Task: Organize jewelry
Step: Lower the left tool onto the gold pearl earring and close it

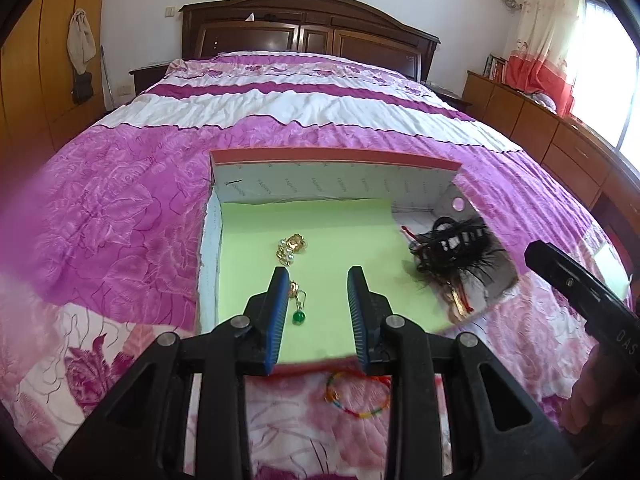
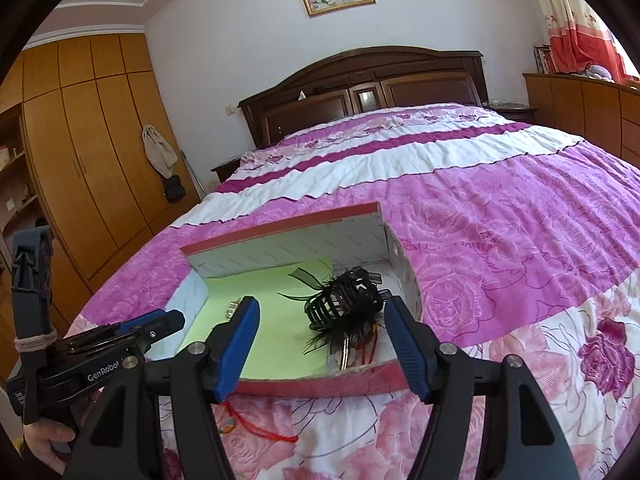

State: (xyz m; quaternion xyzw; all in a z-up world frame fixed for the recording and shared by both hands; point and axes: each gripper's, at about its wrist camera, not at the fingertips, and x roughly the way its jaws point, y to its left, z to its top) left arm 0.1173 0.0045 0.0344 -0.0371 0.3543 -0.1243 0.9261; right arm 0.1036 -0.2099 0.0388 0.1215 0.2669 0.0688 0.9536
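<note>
Reading "GenRobot" in white, the left gripper (image 2: 160, 322) hovers over the shoebox's (image 1: 336, 158) left side, jaws parted, nothing between them; a green-bead earring (image 1: 298, 312) lies on the green paper (image 1: 328, 232) just beside its left finger. Right gripper (image 2: 320, 340) gapes wide and empty before the black hair claw (image 2: 344, 300) at the box's right end
</note>
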